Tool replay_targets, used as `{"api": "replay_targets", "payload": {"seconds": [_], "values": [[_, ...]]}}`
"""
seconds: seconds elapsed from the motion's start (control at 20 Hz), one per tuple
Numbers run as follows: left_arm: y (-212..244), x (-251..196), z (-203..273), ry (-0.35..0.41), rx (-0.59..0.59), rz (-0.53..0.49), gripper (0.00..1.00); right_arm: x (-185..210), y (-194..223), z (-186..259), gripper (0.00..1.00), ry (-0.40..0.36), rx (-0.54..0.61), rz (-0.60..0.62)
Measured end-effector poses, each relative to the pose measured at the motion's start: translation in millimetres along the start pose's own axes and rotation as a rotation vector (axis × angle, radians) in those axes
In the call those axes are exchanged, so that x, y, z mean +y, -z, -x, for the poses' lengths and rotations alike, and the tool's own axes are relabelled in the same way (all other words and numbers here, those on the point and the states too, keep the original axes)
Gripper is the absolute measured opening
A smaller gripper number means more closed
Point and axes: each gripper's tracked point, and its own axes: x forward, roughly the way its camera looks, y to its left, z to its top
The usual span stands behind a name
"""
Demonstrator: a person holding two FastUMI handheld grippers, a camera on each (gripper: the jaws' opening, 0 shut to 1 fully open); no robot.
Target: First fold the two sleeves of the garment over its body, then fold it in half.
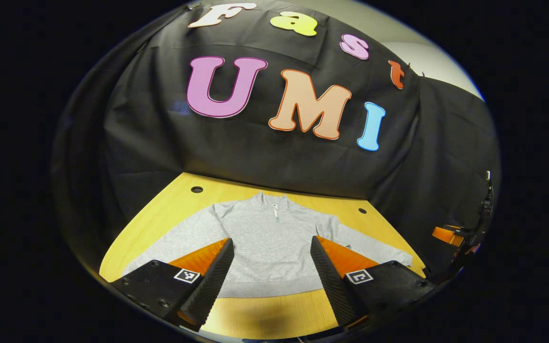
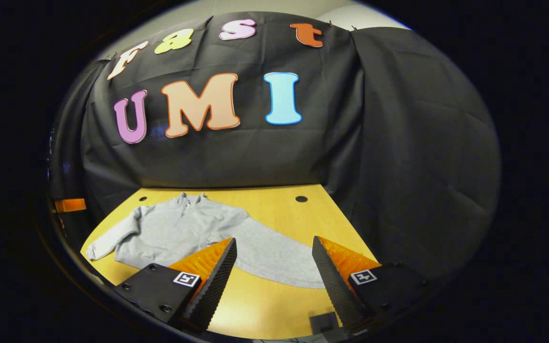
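My left gripper (image 1: 272,255) sits at the bottom of the left gripper view, fingers (image 1: 215,281) spread wide, nothing between them, hanging above the counter (image 1: 274,314). Each finger has a black ribbed inner face and an orange back, and each black mount carries a small square black-and-white marker (image 1: 187,275); it is a coded pattern, no letters I can read.

Through the gap, the grey sweatshirt (image 1: 269,243) lies flat at lower centre, collar toward the back wall, hem toward me. A short zip (image 1: 276,213) runs down from the stand-up collar. Both sleeves are spread outward, one toward the lower left, the other toward the lower right, neither laid over the body. No brand or print shows on it. Two dark round holes mark the yellow wooden counter, one (image 1: 197,189) at the upper left corner.

At the right edge of this view, an orange-and-black piece (image 1: 448,236) pokes in; I cannot tell what it is.

Over to the right gripper view: my right gripper (image 2: 274,257) is also parted wide and empty, above the counter (image 2: 255,305). The sweatshirt (image 2: 193,233) lies at lower left, its near sleeve (image 2: 279,264) stretching across between my fingers (image 2: 217,278). A small dark square (image 2: 323,323) sits on the counter's near edge at bottom centre.
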Motion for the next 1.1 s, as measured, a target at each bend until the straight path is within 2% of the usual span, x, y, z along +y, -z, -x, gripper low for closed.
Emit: {"api": "replay_targets", "payload": {"seconds": [0.15, 0.45, 0.75, 1.1], "values": [[3.6, -4.1, 3.1, -0.023, 0.005, -0.009, 0.94, -46.1, 27.2, -19.6, 0.98, 0.041, 0.060, 0.052], [6.3, -19.3, 5.5, -0.073, 0.009, -0.049, 0.95, -112.3, 91.9, -67.9, 0.99, 0.060, 0.205, 0.073], [20.9, -42.0, -0.8, -0.083, 0.043, -0.041, 0.95, -149.9, 140.4, -108.1, 0.99, 0.047, 0.322, 0.041], [20.3, -53.3, -8.5, -0.105, 0.046, -0.050, 0.94, -167.5, 173.8, -138.6, 0.99, 0.020, 0.414, 0.059]]}}
